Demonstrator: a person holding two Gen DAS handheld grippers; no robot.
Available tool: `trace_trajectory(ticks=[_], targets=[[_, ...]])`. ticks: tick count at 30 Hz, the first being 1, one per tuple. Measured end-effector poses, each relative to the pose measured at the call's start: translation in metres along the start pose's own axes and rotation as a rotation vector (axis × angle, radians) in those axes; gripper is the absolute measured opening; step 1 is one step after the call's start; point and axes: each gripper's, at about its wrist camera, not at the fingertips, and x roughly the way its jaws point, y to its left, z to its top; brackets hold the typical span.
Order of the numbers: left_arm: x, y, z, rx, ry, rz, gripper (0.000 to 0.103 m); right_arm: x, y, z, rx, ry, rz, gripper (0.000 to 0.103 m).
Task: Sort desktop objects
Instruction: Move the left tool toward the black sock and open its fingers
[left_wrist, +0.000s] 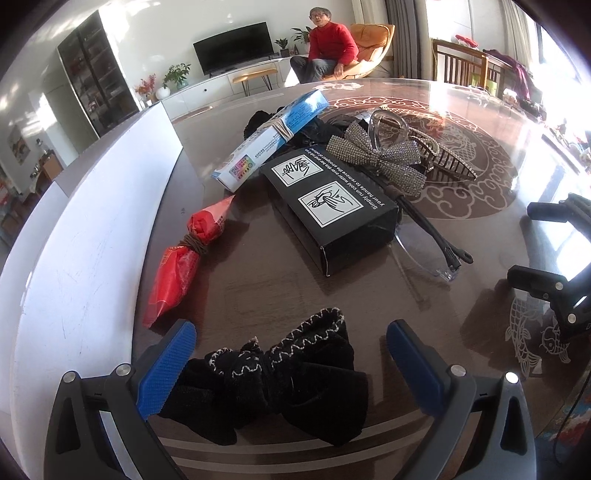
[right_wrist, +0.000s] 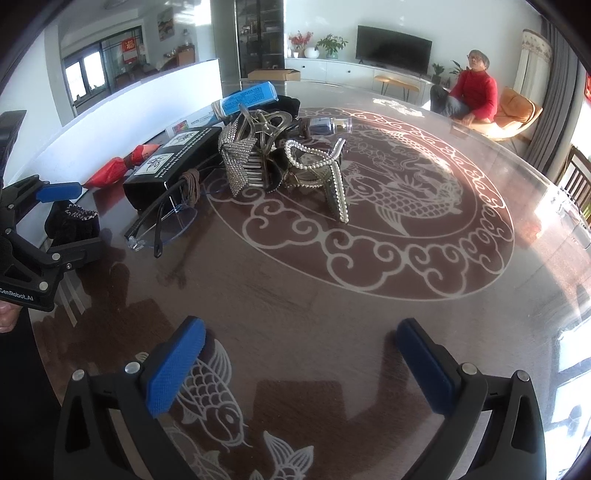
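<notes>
A black velvet bow (left_wrist: 280, 384) with white stitching lies on the table between the open fingers of my left gripper (left_wrist: 291, 365), not clamped. Beyond it lie a black box (left_wrist: 328, 206), a red bag tied with a band (left_wrist: 184, 258), a blue and white box (left_wrist: 273, 133), a rhinestone bow (left_wrist: 376, 158), clear glasses (left_wrist: 428, 236) and hair claws (left_wrist: 388, 125). My right gripper (right_wrist: 299, 369) is open and empty over the table, near the fish pattern. In the right wrist view the left gripper (right_wrist: 59, 221) straddles the black bow (right_wrist: 75, 225), and a pearl hair clip (right_wrist: 332, 173) stands by the pile.
A white panel (left_wrist: 85, 251) runs along the table's left edge. The round glass table (right_wrist: 332, 302) has a dragon motif. A small glass bottle (right_wrist: 328, 125) lies behind the pile. A person in red (right_wrist: 476, 92) sits beyond the table.
</notes>
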Motion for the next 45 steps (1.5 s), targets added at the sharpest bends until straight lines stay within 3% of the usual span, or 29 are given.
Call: trace_trajectory(ticks=[6,12,20,45], targets=[[0.003,-0.003,-0.004,-0.019,-0.004,0.008,0.103,0.009,0.002,0.013,-0.025,0.013,0.019,0.103],[0.018,0.008,0.005,-0.182,0.021,0.016,0.103,0.045,0.000,0.061,-0.078,0.014,0.058,0.103],[0.023,0.017,-0.005,-0.255,0.018,-0.015,0.103,0.047,0.000,0.063,-0.080,0.013,0.060,0.103],[0.031,0.022,-0.008,-0.266,0.015,-0.034,0.103,0.047,0.000,0.063,-0.080,0.013,0.061,0.103]])
